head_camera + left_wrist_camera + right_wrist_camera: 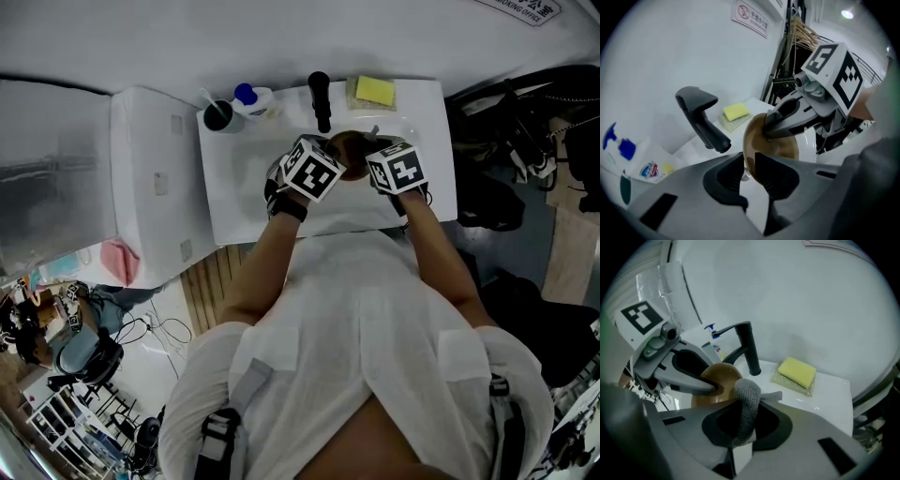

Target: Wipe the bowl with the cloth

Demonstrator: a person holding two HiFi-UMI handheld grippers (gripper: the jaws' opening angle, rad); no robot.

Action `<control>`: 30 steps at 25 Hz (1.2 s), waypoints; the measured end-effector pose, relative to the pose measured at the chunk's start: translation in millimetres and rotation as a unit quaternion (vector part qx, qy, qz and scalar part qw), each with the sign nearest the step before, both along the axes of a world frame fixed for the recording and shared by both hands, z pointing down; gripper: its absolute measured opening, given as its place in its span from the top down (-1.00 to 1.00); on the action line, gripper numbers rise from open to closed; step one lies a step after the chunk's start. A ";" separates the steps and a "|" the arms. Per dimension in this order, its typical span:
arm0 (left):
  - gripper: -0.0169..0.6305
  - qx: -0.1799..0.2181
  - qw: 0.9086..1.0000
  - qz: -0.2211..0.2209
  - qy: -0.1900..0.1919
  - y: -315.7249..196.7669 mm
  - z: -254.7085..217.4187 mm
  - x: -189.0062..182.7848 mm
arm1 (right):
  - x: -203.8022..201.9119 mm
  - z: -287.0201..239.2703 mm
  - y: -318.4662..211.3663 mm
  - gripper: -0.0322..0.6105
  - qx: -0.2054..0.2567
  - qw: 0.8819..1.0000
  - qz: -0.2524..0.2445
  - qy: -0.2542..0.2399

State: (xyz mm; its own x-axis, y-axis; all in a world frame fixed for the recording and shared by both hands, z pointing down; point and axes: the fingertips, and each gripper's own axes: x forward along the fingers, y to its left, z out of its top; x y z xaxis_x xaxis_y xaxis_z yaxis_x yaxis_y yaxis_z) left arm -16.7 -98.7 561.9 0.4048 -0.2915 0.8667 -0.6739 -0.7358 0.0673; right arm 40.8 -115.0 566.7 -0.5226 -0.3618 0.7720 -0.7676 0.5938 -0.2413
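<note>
A brown bowl point(350, 152) is held on edge over the white sink point(246, 183), below the black tap point(320, 99). My left gripper point(336, 169) is shut on the bowl's rim point(751, 140), which stands between its pads point(774, 176). My right gripper point(744, 409) is shut on a grey knitted cloth point(746, 401) that bulges out above its jaws. In the left gripper view the right gripper point(771, 127) reaches into the bowl's hollow point(780, 149); the cloth is hidden there. The right gripper view shows the left gripper point(710, 386) pinching the bowl point(719, 375).
A yellow sponge point(375, 90) lies on a mesh pad at the sink's back right point(797, 372). A blue-capped bottle point(249, 97) and a dark cup point(219, 116) stand at the back left. A white cabinet point(155, 187) adjoins the sink's left; dark gear lies right.
</note>
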 end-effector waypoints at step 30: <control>0.90 -0.025 0.989 -0.143 0.038 -16.5 17.2 -47.9 | -11.0 -25.4 6.9 0.75 -0.029 0.987 -0.019 -0.155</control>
